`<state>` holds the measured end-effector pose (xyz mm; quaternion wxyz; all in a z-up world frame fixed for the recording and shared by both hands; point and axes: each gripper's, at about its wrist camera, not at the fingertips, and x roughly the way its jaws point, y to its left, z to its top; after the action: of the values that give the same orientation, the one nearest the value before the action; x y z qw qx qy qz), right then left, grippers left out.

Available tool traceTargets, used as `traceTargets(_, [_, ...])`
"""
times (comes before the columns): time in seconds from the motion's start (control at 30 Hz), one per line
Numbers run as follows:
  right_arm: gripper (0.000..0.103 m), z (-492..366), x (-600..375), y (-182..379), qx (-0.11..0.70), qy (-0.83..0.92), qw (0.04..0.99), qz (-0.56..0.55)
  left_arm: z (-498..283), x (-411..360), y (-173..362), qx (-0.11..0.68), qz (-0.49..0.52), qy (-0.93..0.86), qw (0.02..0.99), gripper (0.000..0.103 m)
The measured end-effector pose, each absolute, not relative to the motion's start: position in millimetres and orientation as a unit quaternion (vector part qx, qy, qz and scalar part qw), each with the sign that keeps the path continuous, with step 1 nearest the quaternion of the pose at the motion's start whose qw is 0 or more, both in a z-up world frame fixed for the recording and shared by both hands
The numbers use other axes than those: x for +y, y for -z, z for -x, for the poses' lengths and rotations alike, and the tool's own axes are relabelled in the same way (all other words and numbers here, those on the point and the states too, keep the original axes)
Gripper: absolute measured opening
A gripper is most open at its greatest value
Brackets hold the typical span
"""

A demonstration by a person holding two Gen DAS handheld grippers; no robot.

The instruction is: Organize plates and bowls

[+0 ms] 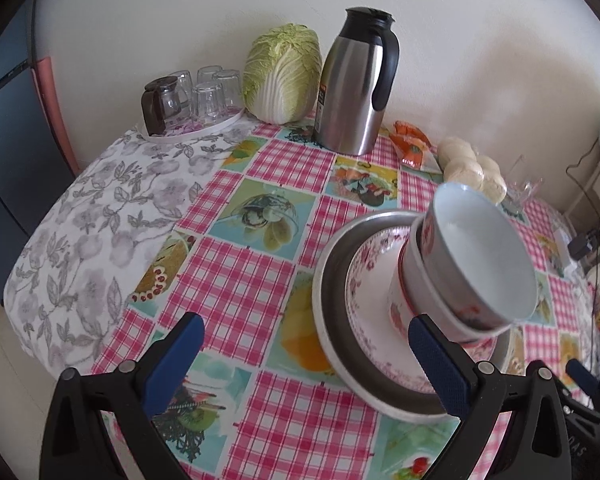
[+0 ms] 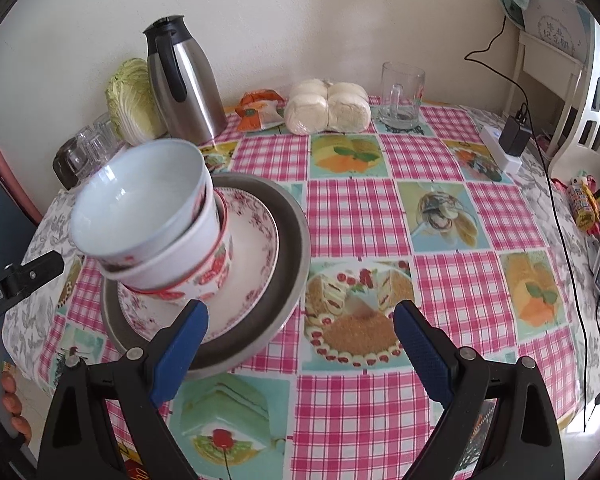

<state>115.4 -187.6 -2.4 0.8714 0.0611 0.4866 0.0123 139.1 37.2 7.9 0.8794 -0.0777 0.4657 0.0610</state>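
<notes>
Three bowls (image 2: 148, 216) sit nested one inside another, leaning as a stack, on a floral plate (image 2: 252, 256) that rests in a wide metal dish (image 2: 296, 240) on the checked tablecloth (image 2: 360, 220), toward the table's near left as the right wrist view shows it. The stack looks built already, so the step in hand is probably to steady or square it. Because the top bowl tilts, any touch should come low and slow, pressing the rim level instead of knocking it sideways, and the dish should stay put.

Both tools are empty. The left gripper (image 1: 306, 364) hangs spread wide over the cloth, its right finger just in front of the dish, though contact is unclear. The right gripper (image 2: 300, 352) is equally wide apart, its left finger just before the dish's near edge. Behind stand a steel thermos (image 2: 184, 84), a cabbage (image 1: 284, 72) and upturned glasses (image 1: 208, 92).
</notes>
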Motion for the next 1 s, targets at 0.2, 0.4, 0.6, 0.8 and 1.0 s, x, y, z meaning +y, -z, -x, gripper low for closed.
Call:
traceTargets(0.2, [0.094,-110,-181,9,0.493,-0.016,0.868,-0.049,-130,23,0,0.474,0.025,-0.061,0.878,0.103])
traceTargets(0.4, [0.094,-109,-174,13,0.5,-0.021,0.865,-0.034,-132,14,17,0.513,0.003,-0.048,0.857,0.103])
traceTargets(0.6, [0.094,-110,-173,17,0.506,-0.022,0.862,-0.026,-134,12,23,0.527,0.01,-0.039,0.849,0.103])
traceTargets(0.8, [0.094,-110,-172,19,0.508,-0.021,0.861,-0.021,-135,11,27,0.537,0.01,-0.035,0.843,0.103])
traceTargets(1.0, [0.094,-111,-174,20,0.511,-0.018,0.859,-0.022,-136,8,31,0.548,0.001,-0.031,0.836,0.103])
